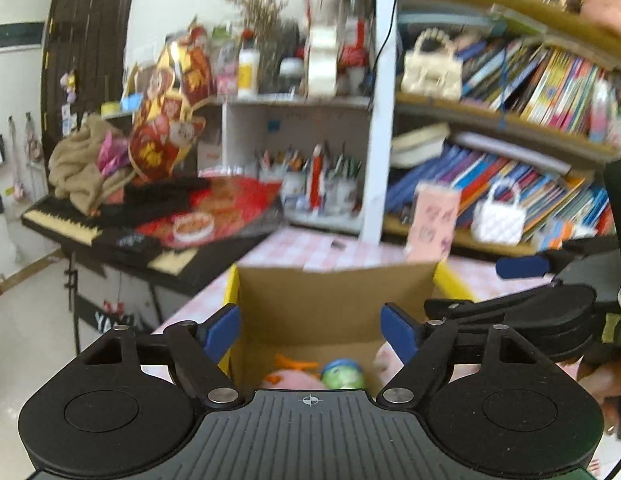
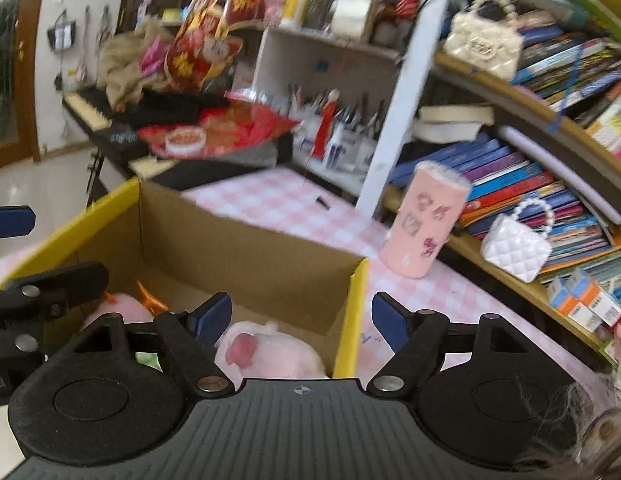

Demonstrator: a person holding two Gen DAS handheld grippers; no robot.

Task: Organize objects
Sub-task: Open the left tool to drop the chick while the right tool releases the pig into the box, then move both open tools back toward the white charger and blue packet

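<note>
Standing at the far edge of the desk (image 2: 278, 200), a bookshelf (image 2: 522, 108) is carrying rows of leaning books, a cream handbag (image 2: 486, 42) on its upper board and a white quilted handbag (image 2: 516, 246) on the lower one. Left of the desk a keyboard (image 1: 66, 222) is sitting under heaped cloth and a red tray. A cardboard box (image 2: 246, 248) with yellow outer sides is resting open on the pink checked desk cover, near the desk's near edge. Inside, a pink plush toy (image 2: 270, 354) is lying against the box's right wall, a second pink plush (image 2: 118, 306) with orange parts is lying toward the left wall, and a green ball toy with a blue top (image 1: 342, 372) is sitting between them. A pink cup with stickers (image 2: 424, 220) is standing tilted-looking on the desk just past the box's far right corner, apart from it. The left gripper (image 1: 310, 330) is hanging over the box with fingers spread and nothing between them. The right gripper (image 2: 302, 318) is straddling the box's right wall, fingers likewise released and empty.
</note>
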